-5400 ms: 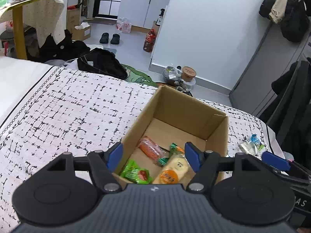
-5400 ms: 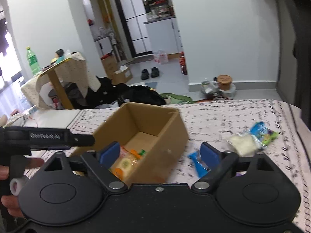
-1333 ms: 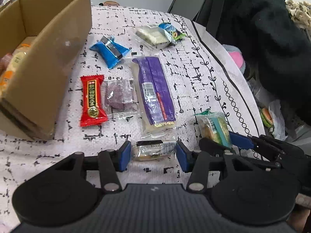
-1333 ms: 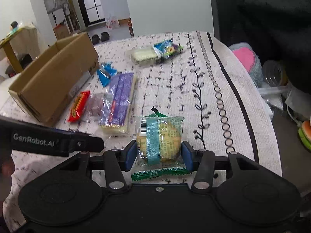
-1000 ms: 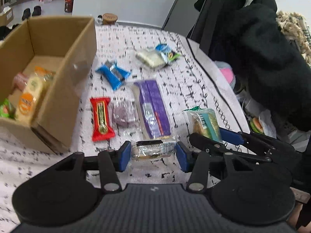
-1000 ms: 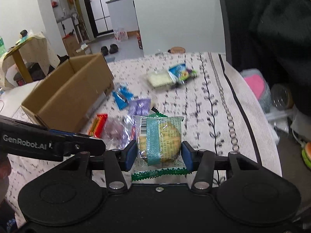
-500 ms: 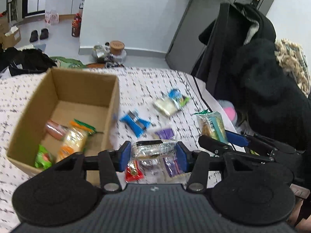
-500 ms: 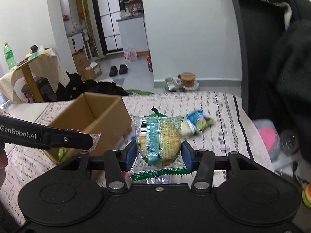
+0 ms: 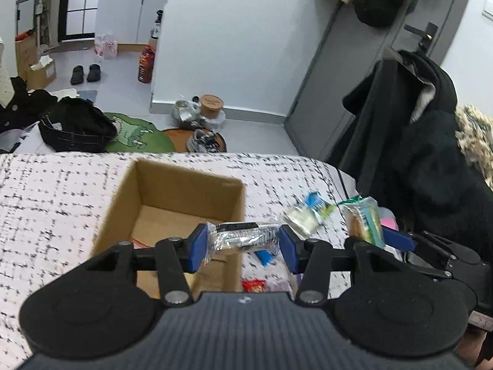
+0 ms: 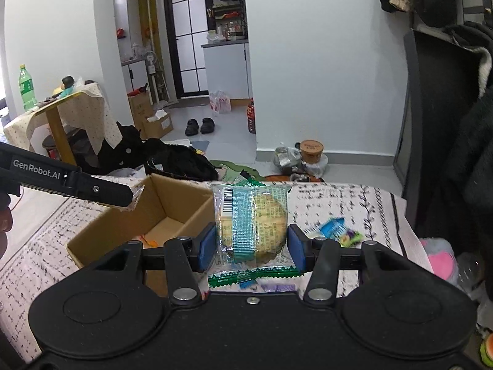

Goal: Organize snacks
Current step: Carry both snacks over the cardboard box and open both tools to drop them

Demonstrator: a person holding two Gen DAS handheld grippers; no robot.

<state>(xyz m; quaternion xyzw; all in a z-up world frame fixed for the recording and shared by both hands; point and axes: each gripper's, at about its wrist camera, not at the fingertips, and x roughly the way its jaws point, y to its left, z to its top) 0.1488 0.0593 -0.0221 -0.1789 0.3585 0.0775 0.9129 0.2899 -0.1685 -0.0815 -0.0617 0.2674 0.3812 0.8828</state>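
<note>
My left gripper (image 9: 242, 243) is shut on a silver-wrapped snack bar (image 9: 242, 237) and holds it above the near right corner of the open cardboard box (image 9: 185, 182). My right gripper (image 10: 251, 245) is shut on a clear-wrapped round cake with a teal band (image 10: 251, 225), held in the air to the right of the box (image 10: 172, 203). The same cake shows in the left wrist view (image 9: 363, 220). The left gripper's arm (image 10: 67, 182) crosses the right wrist view above the box. Loose snacks lie on the bedspread right of the box: a white and blue packet (image 9: 308, 212) and a red one (image 9: 254, 285).
The box stands on a white bedspread with black marks (image 9: 55, 191). Dark coats (image 9: 425, 141) hang at the right. Beyond the bed's far edge lie black clothes (image 9: 77, 126), a tub (image 9: 211, 104) and shoes on the floor. A small table (image 10: 58, 108) stands far left.
Both grippers have risen and moved left toward the box, each still holding its snack. The left one now hangs over the box's near right corner.
</note>
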